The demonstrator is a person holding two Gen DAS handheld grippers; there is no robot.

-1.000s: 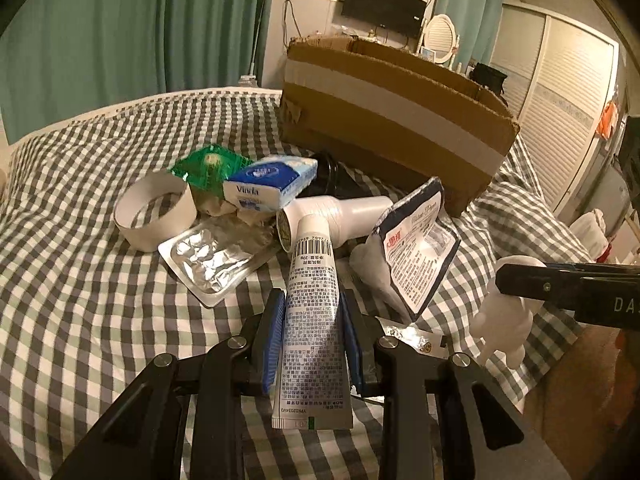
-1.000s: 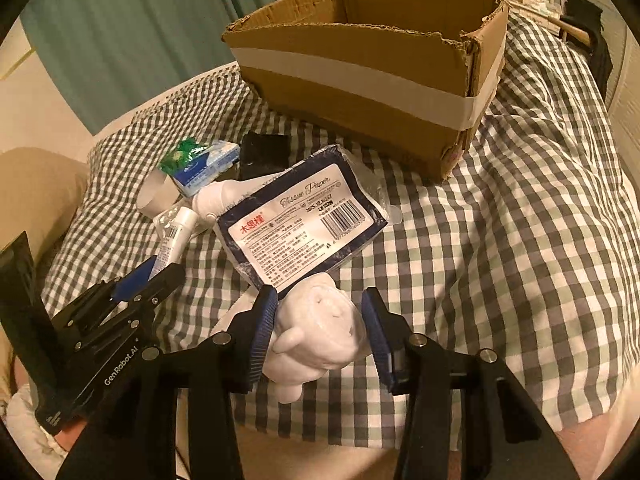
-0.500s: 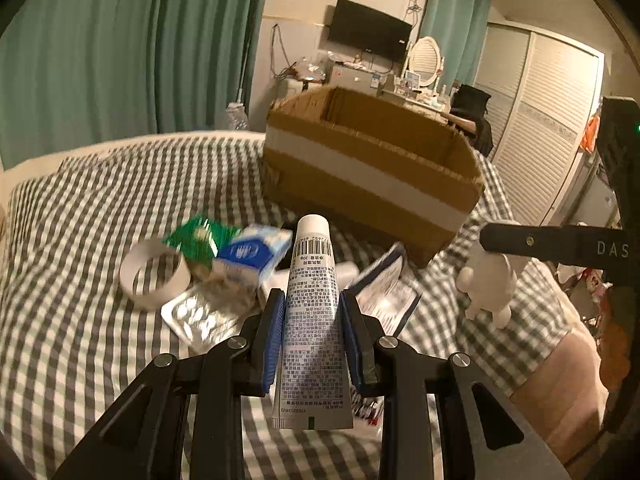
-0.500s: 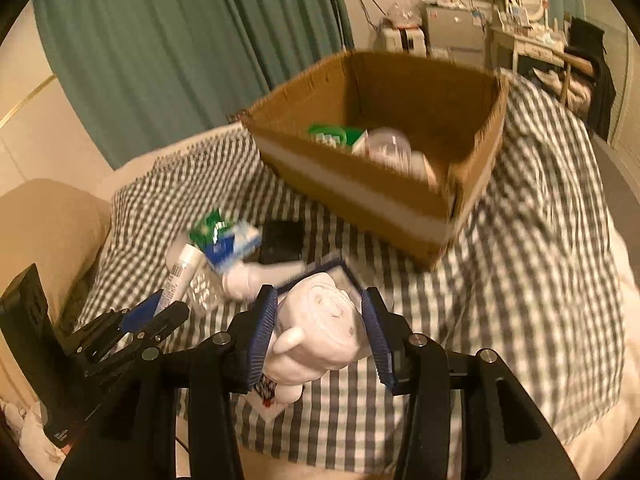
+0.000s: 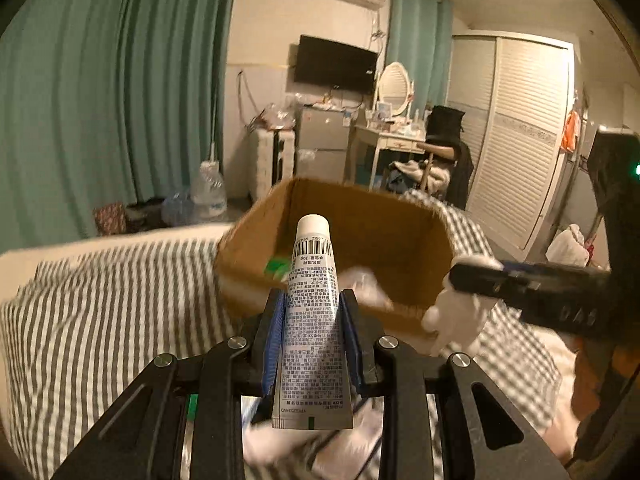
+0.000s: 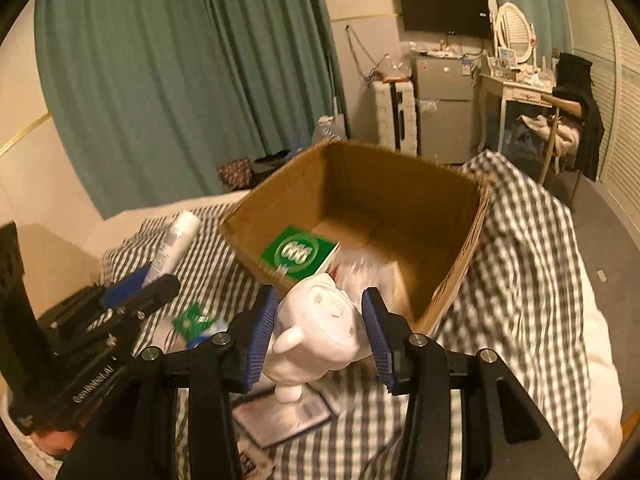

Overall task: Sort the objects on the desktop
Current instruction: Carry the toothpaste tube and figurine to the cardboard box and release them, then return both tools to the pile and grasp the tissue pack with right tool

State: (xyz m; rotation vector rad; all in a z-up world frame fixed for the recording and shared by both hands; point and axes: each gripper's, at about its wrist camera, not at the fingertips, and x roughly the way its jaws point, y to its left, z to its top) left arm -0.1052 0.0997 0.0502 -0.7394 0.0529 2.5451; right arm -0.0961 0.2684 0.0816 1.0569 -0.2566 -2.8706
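My left gripper (image 5: 312, 312) is shut on a white printed tube (image 5: 312, 320), held in the air with its cap toward the open cardboard box (image 5: 360, 216). My right gripper (image 6: 320, 316) is shut on a white figurine (image 6: 320, 336), held just in front of the box's (image 6: 460, 264) near wall. The figurine (image 5: 456, 316) and right gripper (image 5: 476, 276) show at the right of the left wrist view. The left gripper (image 6: 132, 284) and the tube (image 6: 176, 240) show at the left of the right wrist view. A green box (image 6: 296, 252) lies inside the cardboard box.
The box stands on a checked bedcover (image 6: 532, 280). A tissue packet (image 6: 280, 412) and a small green packet (image 6: 192, 320) lie on the cover below the grippers. Green curtains (image 5: 100, 100), a desk (image 5: 392, 140) and a louvred wardrobe (image 5: 516, 136) stand behind.
Both grippers have risen with their objects and moved toward the cardboard box. The box's inside now shows; the pile of items on the bedcover has dropped below the views.
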